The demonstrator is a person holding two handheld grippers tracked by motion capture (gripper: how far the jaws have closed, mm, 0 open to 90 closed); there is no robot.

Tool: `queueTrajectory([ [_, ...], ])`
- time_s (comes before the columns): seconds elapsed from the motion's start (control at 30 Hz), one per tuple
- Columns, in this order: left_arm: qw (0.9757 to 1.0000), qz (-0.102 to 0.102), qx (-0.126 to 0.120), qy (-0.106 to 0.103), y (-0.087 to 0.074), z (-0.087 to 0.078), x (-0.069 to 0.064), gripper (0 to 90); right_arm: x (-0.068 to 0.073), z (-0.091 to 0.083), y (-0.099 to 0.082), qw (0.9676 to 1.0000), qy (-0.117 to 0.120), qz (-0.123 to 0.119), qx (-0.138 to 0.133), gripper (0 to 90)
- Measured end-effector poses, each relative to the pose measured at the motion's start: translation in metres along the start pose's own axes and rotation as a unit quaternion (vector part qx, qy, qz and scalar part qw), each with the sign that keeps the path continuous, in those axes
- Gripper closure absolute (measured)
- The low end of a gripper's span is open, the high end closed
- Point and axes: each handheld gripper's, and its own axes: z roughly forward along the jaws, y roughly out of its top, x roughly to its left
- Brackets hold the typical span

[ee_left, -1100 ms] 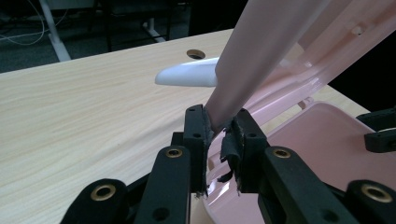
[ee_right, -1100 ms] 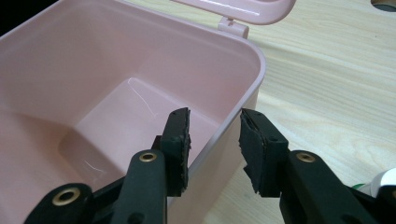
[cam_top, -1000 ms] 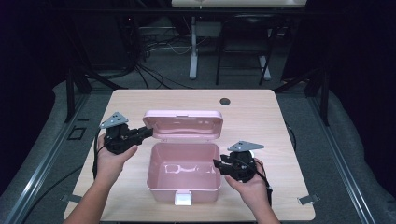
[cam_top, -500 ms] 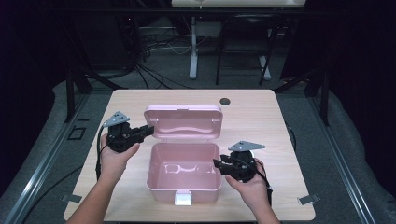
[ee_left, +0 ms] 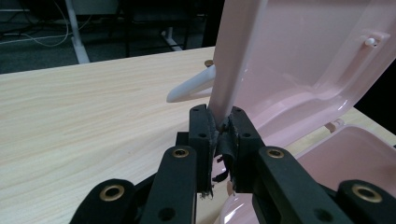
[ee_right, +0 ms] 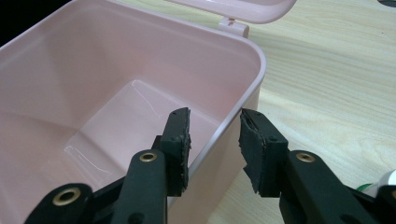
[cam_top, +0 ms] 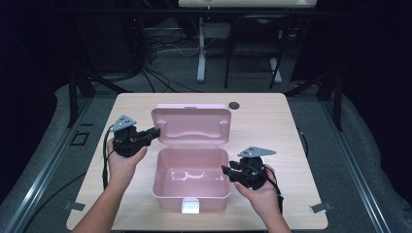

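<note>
Left gripper view: left tool (ee_left: pixel 223 135) has just been closing and pinches the lid (ee_left: pixel 299 60) edge; right tool (ee_right: pixel 212 140) sits open, straddling the pink box (ee_right: pixel 93 79) wall.

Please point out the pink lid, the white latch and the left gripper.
pink lid (cam_top: pixel 190 124), high view, middle of its inner face.
white latch (cam_top: pixel 190 207), high view, its front face.
left gripper (ee_left: pixel 223 127), left gripper view, between its fingertips.
</note>
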Motion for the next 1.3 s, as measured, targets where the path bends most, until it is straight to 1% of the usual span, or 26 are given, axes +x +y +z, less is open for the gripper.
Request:
queueTrajectory([
  [0.23,1.0,0.002,-0.003,0.003,0.0,0.003,0.002,83.1,0.0,0.0,0.0,1.0,0.002,0.002,-0.001,63.3],
  [0.4,1.0,-0.002,-0.004,0.003,0.0,0.006,0.004,83.6,0.0,0.0,0.0,1.0,0.002,0.002,0.001,63.1],
  [0.53,1.0,-0.006,-0.001,0.005,0.001,0.007,0.005,84.0,-0.001,0.0,0.0,1.0,0.002,0.003,0.001,63.1],
  [0.7,0.9999,-0.007,0.007,0.01,0.003,0.01,0.005,84.4,-0.001,0.0,0.0,1.0,0.002,0.002,0.002,63.2],
  [0.8,0.9998,-0.012,0.012,0.01,0.004,0.011,0.007,84.5,-0.001,0.0,0.0,1.0,0.002,0.002,0.001,63.2],
  [0.9,0.9997,-0.017,0.012,0.008,0.005,0.012,0.008,84.5,-0.001,0.0,0.0,1.0,0.003,0.002,0.001,63.2],
  [1.0,0.9997,-0.019,0.014,0.006,0.005,0.014,0.009,84.5,-0.001,0.0,0.0,1.0,0.003,0.001,0.001,63.2],
  [1.2,0.9993,-0.028,0.026,0.002,0.008,0.015,0.012,84.4,-0.001,0.001,0.0,1.0,0.004,0.001,0.001,63.1],
  [1.3,0.9992,-0.029,0.027,-0.001,0.008,0.016,0.013,84.4,-0.001,0.001,0.0,1.0,0.004,0.001,0.001,63.1],
])
